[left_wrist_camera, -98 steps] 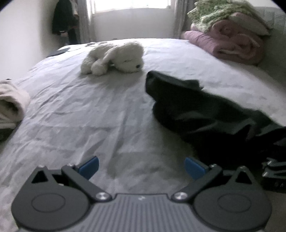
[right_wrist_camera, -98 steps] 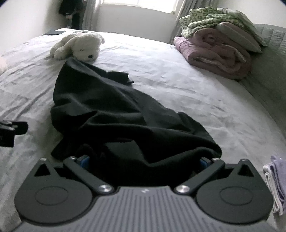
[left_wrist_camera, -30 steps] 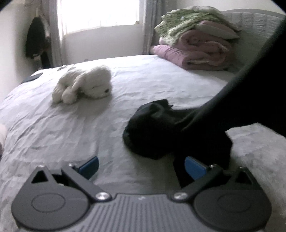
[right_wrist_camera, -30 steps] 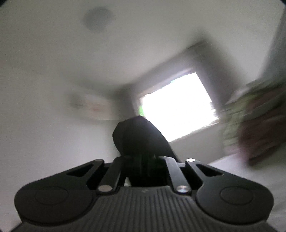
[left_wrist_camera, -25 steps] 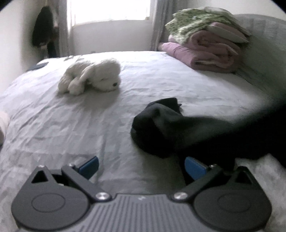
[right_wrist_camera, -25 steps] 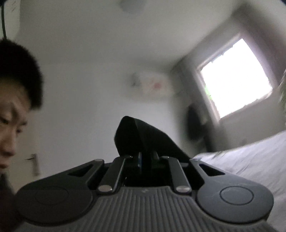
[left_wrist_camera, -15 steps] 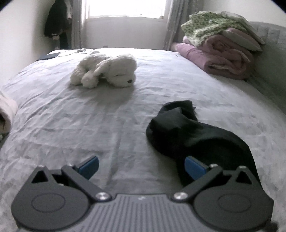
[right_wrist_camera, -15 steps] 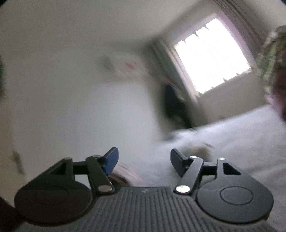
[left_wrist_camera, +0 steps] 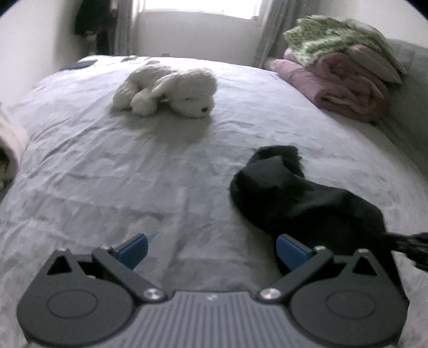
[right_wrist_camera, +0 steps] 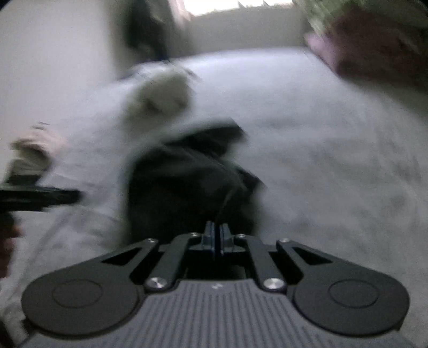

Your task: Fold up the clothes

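A black garment (left_wrist_camera: 294, 195) lies crumpled in a heap on the grey bed sheet (left_wrist_camera: 107, 174), to the right of centre. My left gripper (left_wrist_camera: 212, 250) is open just above the sheet, its right pad at the garment's near edge and nothing between the pads. In the blurred right wrist view, my right gripper (right_wrist_camera: 216, 234) points down at the same black garment (right_wrist_camera: 187, 182). Its jaws are closing, the pads almost together, and I see no cloth between them. The left gripper (right_wrist_camera: 40, 196) shows as a dark shape at the left edge.
A white plush dog (left_wrist_camera: 171, 91) lies farther back on the bed. Folded pink and green blankets (left_wrist_camera: 342, 77) are stacked at the back right. A beige cloth (left_wrist_camera: 10, 150) sits at the left edge. Dark clothes (left_wrist_camera: 93, 24) hang in the far corner.
The right gripper let go of the lifted black garment, which dropped into a heap on the bed. It then swung down from facing the ceiling and closed again. The left hand shifted sideways.
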The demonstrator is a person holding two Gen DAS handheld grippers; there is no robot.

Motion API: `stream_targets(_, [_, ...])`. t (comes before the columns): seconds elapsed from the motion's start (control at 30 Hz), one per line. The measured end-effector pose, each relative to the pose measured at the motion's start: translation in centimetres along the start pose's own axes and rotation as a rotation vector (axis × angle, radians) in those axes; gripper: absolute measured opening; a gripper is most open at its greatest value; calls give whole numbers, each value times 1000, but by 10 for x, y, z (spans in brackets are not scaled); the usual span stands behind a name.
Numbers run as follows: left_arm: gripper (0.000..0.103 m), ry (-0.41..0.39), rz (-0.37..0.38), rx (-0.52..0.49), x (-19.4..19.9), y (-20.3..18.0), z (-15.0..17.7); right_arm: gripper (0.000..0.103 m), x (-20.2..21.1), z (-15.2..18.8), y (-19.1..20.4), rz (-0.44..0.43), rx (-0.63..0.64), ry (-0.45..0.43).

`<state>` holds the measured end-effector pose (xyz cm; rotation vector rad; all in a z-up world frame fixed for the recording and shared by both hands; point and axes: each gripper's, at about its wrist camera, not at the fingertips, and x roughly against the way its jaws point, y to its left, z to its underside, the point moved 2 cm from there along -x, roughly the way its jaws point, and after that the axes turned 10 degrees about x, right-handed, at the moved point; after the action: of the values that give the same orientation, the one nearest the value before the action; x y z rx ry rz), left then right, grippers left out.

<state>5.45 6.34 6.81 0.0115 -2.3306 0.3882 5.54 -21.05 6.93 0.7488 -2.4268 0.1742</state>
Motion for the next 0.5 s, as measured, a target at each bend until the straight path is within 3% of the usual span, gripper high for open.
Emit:
stream_targets(0.1, [103,-10,13,69,6,14,-8,6,16,-9,54,-171,128,-93])
stream_targets(0.3, [103,3,10,142,7,30,-15,4,19,27,170,-478,379,-5])
stream_targets(0.37, [103,6,19,126,6,28,-14,5,19,33,190,-545,398,25])
stream_targets(0.5, [103,11,56,31,7,14,-10,7,25,34,194,-656,431,39])
